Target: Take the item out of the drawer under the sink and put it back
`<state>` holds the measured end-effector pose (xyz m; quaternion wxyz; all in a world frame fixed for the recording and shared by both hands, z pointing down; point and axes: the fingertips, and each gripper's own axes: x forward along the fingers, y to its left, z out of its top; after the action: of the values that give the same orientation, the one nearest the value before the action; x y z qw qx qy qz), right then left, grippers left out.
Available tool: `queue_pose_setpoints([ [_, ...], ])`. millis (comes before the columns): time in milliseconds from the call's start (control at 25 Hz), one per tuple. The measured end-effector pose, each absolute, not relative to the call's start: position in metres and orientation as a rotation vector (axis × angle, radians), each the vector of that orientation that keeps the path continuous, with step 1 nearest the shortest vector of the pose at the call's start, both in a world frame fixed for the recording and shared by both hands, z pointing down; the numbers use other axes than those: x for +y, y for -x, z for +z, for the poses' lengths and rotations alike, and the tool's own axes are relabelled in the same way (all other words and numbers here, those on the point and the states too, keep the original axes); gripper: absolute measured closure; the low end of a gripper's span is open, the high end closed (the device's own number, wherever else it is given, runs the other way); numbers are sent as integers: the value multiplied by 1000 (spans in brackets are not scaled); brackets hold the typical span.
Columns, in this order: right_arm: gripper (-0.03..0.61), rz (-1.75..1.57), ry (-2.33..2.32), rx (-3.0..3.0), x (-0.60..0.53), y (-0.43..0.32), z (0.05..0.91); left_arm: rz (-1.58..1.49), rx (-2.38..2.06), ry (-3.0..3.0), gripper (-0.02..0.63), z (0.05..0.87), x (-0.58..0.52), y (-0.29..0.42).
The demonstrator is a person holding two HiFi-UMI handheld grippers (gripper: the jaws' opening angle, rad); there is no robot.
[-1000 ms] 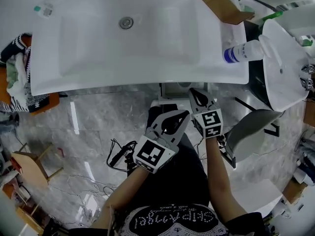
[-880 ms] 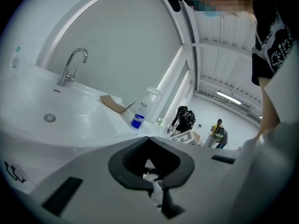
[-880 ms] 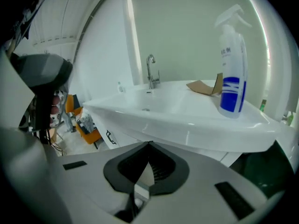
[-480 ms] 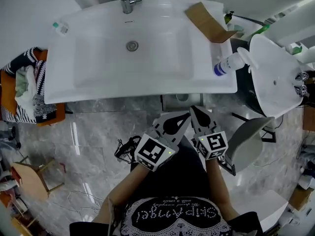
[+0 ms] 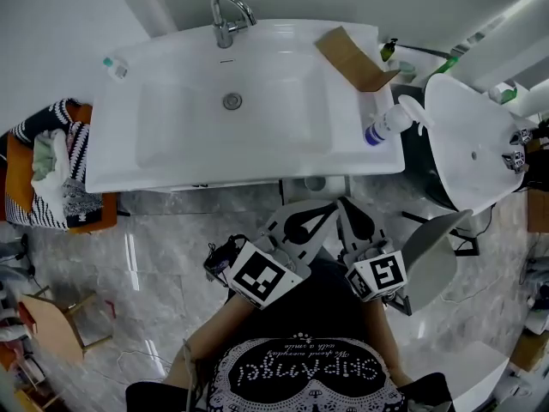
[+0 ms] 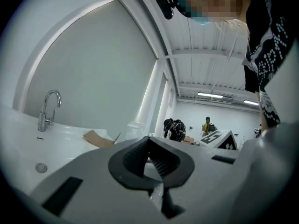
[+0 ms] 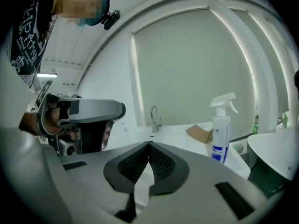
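The white sink [image 5: 111,157] with its faucet [image 5: 227,15] fills the top of the head view. The drawer under it is hidden below the counter, and I see no item from it. My left gripper [image 5: 330,206] and right gripper [image 5: 343,202] are side by side in front of the person's body, tips toward the sink's front edge and short of it. Both are shut with nothing between the jaws. In the left gripper view the left gripper [image 6: 149,140] points up over the basin. The right gripper [image 7: 149,144] faces the counter in its own view.
A piece of cardboard [image 5: 352,58] and a spray bottle [image 5: 390,123] lie on the counter's right end. A white round basin [image 5: 472,136] and a grey chair [image 5: 429,256] stand at the right. A basket of clothes [image 5: 51,170] is at the left, with cables [image 5: 219,260] on the marble floor.
The head view has pulled back, so the faucet and whole sink now show. Both grippers have drawn back from the sink's front edge toward the body. Both stay shut.
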<state>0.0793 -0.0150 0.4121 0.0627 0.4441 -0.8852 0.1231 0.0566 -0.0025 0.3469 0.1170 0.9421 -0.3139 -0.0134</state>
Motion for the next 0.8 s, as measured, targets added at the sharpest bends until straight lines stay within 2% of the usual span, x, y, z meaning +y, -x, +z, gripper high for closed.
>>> queue_pose_setpoints([
  [320,560,278,-1334,-2714,2,-69,380,-187,-949,-2740,614,313,8,-38],
  [800,560,211,-1464,-2726,28,-58,347,-161,-1095,-2666,614,311,26,8],
])
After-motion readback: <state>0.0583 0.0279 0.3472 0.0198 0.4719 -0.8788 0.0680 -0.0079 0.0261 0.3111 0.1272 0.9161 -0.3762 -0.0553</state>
